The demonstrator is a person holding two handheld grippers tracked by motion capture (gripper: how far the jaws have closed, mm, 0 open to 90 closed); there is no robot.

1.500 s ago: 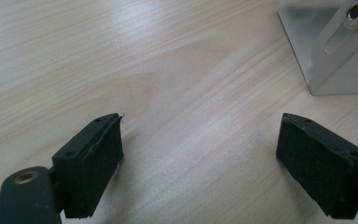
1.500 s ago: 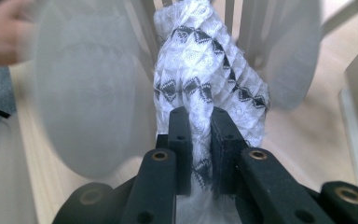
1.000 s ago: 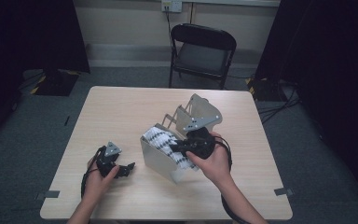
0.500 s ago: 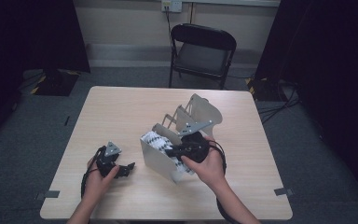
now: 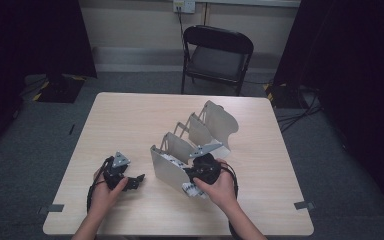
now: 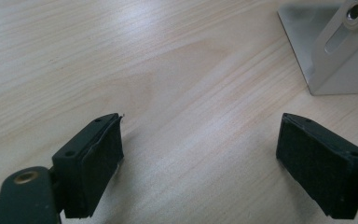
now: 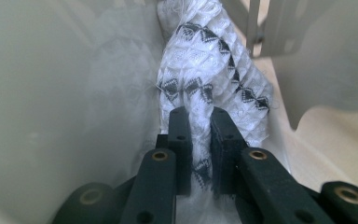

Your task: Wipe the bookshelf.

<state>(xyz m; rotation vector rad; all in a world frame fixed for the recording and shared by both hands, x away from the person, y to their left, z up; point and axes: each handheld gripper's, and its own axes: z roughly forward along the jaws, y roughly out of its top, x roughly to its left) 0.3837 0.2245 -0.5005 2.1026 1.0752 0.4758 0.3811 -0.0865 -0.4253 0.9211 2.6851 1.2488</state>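
Note:
A grey metal rack point(image 5: 165, 167) with several upright dividers stands on the table's middle. My right gripper point(image 5: 200, 172) is at its nearest slot, shut on a white cloth with black diamond patterns point(image 7: 209, 70). The cloth point(image 5: 192, 189) hangs down between the front plate point(image 7: 51, 93) and the following divider point(image 7: 326, 60). Its folds are pinched between the right gripper point(image 7: 199, 116) pads. My left gripper point(image 5: 130, 181) rests on the table to the left of the rack, open, with bare wood between its pads point(image 6: 98, 156). A rack corner point(image 6: 335, 51) shows ahead of it.
The light wooden table point(image 5: 130, 120) has free surface at the back and left. A black folding chair point(image 5: 217, 55) stands beyond the far edge. Cables trail on the grey floor at the right.
My right gripper has sunk with the cloth, lowering it into the rack's nearest slot. The left gripper has stayed still.

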